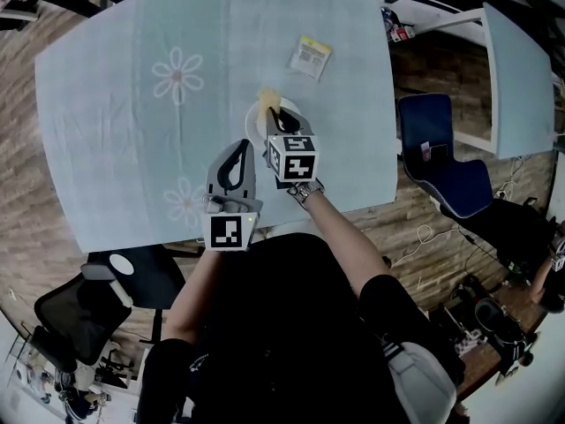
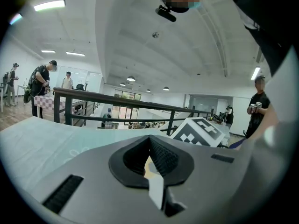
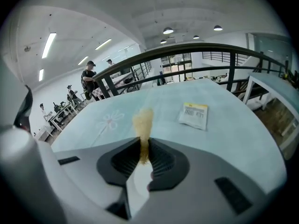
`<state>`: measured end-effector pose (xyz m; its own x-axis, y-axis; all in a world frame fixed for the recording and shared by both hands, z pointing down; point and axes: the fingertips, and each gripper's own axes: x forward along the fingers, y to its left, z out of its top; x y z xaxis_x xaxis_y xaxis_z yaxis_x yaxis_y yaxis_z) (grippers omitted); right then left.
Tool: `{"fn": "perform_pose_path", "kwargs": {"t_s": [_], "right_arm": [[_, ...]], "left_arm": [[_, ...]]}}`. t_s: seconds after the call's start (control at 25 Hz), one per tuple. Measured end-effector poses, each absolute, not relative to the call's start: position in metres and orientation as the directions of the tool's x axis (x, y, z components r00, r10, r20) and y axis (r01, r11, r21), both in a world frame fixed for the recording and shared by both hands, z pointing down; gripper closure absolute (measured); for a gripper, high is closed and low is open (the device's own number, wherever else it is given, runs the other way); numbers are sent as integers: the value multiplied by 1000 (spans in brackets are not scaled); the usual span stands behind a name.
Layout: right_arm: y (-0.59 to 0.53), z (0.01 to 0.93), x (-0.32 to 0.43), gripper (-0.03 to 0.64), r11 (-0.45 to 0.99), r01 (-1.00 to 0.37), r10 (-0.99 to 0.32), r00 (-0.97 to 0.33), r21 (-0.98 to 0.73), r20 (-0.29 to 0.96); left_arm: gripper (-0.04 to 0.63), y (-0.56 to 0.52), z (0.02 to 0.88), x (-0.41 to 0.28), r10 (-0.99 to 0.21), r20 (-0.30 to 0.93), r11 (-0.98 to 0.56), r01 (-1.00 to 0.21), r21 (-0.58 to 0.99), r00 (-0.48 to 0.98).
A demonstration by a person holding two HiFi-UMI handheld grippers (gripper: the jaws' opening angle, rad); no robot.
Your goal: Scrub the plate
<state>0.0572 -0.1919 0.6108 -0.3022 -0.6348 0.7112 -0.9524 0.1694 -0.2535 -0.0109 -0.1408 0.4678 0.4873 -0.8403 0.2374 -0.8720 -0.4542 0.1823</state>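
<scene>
A white plate [image 1: 253, 124] is held over the near part of the light blue table [image 1: 115, 148], mostly hidden under the grippers. My left gripper [image 1: 242, 146] is shut on its near rim. In the left gripper view the plate [image 2: 156, 190] shows only as a thin white sliver between the closed jaws of that gripper [image 2: 150, 160]. My right gripper [image 1: 276, 113] is just above the plate and shut on a yellow-brown sponge [image 1: 267, 98]. In the right gripper view the sponge [image 3: 142, 122] sticks up out of the jaws of that gripper [image 3: 144, 160].
A small white and yellow packet [image 1: 311, 57] lies on the tablecloth beyond the plate, and shows in the right gripper view as well [image 3: 193, 115]. A blue chair [image 1: 441, 166] stands right of the table, a black chair [image 1: 79, 312] at the near left. A railing [image 3: 187, 50] runs behind the table.
</scene>
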Motion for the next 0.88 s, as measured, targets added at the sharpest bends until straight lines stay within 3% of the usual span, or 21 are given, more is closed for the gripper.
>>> {"fn": "perform_pose_path", "kwargs": {"t_s": [0.88], "right_arm": [[-205,658,66,566,182,-964,-527,-262,-194,808]], "left_arm": [[583,-131,474,1,-816,263,-480,-857,187,515]]}}
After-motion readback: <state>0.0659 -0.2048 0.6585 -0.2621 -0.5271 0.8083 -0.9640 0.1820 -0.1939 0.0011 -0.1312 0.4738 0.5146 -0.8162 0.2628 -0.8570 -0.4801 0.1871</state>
